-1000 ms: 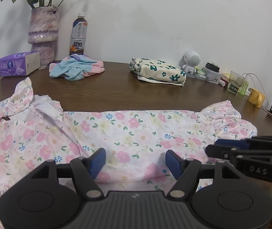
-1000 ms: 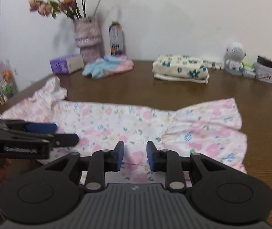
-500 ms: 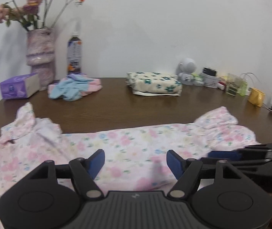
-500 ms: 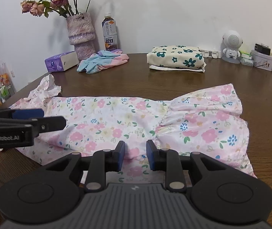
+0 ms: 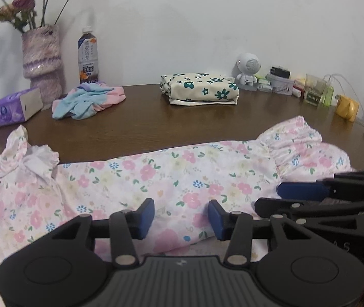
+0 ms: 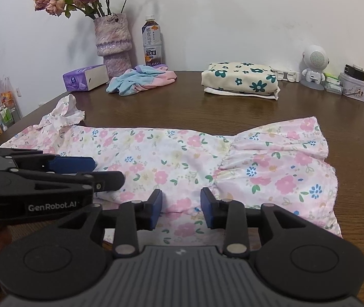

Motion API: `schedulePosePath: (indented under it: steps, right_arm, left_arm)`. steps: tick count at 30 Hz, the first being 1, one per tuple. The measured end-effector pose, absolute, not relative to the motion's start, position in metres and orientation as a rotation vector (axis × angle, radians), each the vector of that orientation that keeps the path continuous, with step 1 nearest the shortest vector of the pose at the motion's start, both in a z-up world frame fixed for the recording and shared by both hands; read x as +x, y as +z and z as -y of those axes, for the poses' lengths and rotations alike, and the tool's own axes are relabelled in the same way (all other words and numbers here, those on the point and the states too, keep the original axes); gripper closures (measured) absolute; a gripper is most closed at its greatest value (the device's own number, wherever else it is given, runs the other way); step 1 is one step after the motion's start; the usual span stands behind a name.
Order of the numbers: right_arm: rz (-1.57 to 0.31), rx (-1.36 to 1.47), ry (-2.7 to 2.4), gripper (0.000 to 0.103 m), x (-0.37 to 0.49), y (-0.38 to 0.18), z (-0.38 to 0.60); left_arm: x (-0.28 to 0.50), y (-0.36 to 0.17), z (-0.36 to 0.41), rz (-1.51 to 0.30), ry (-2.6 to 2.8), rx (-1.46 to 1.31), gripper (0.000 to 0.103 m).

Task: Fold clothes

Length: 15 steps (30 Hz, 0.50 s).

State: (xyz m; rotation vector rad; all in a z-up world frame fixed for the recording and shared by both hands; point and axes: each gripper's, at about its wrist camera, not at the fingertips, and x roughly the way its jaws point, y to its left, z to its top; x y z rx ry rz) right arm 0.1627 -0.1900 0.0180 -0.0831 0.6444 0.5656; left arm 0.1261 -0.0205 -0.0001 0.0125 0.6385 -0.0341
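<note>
A pink floral dress (image 5: 171, 176) (image 6: 171, 153) lies folded lengthwise across the brown table (image 5: 141, 125), its ruffled hem to the right. My left gripper (image 5: 181, 218) hovers at the dress's near folded edge. Its jaws are closing with cloth lying between the blue pads, which do not press on it. My right gripper (image 6: 181, 208) is at the near edge by the waist seam. Its jaws are opening, with cloth between and under the pads. Each gripper shows side-on in the other's view: the right gripper (image 5: 284, 197) and the left gripper (image 6: 105, 171).
At the back of the table are a folded cream floral garment (image 5: 200, 89), a crumpled blue-pink cloth (image 5: 87, 99), a tissue box (image 5: 15, 107), a vase (image 5: 41, 61) and a bottle (image 5: 88, 56). A white toy robot (image 5: 248, 70) and small clutter stand back right.
The left gripper's jaws have narrowed and it has shifted a little over the dress. The right gripper's jaws, narrow on the cloth edge before, have widened.
</note>
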Motion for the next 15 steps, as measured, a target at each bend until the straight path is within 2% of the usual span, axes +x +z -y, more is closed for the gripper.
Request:
schedulePosePath:
  steps: [3,9,15]
  right_arm:
    - [-0.643,-0.089,0.564,0.067,0.162,0.018,0.189]
    - [-0.642,-0.103,0.559,0.067,0.162,0.018,0.188]
    - [-0.645,-0.095,0.552,0.067,0.163,0.018,0.189]
  left_arm:
    - [0.126,0.000,0.022,-0.642,-0.032,0.036,0.055]
    - [0.122,0.001,0.013,-0.644,-0.023,0.047,0.055]
    - [0.113,0.001,0.005,-0.639,-0.036,0.043,0.059]
